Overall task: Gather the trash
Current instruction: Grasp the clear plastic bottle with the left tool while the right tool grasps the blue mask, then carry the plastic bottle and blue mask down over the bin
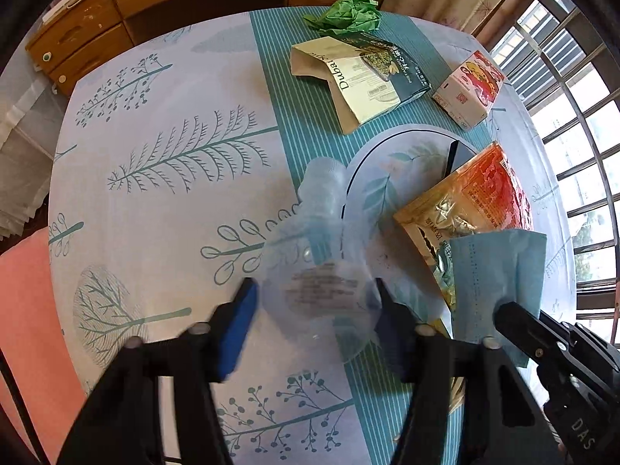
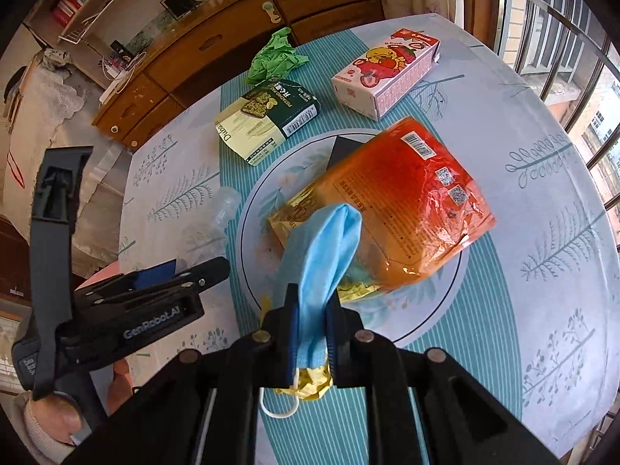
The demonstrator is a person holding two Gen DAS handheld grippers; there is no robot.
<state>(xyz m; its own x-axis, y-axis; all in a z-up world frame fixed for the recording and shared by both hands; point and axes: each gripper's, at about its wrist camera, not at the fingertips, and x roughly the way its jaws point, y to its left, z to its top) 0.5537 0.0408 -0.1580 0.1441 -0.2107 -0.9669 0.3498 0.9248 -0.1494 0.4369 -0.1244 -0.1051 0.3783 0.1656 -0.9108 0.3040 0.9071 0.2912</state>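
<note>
Your left gripper [image 1: 316,310] has its jaws parted around the clear bottle [image 1: 317,232], which lies on the worktop [image 1: 155,193], long axis pointing away toward the plate [image 1: 387,155]. Your right gripper [image 2: 312,333] pinches the blue mask [image 2: 329,248] (hanging over the plate); open cloth lies leftward.

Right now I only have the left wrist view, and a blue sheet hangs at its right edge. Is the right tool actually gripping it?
Observer: Yes. The right tool is shut on it. It is a blue face mask, folded and pinched between the pads.
Operator: Anything trailing below?
Observer: A white ear loop dangles under the fingers.
Operator: Where does my left tool sit from there?
Observer: The left tool is just left of the plate, at the near end of the clear plastic bottle.
</note>
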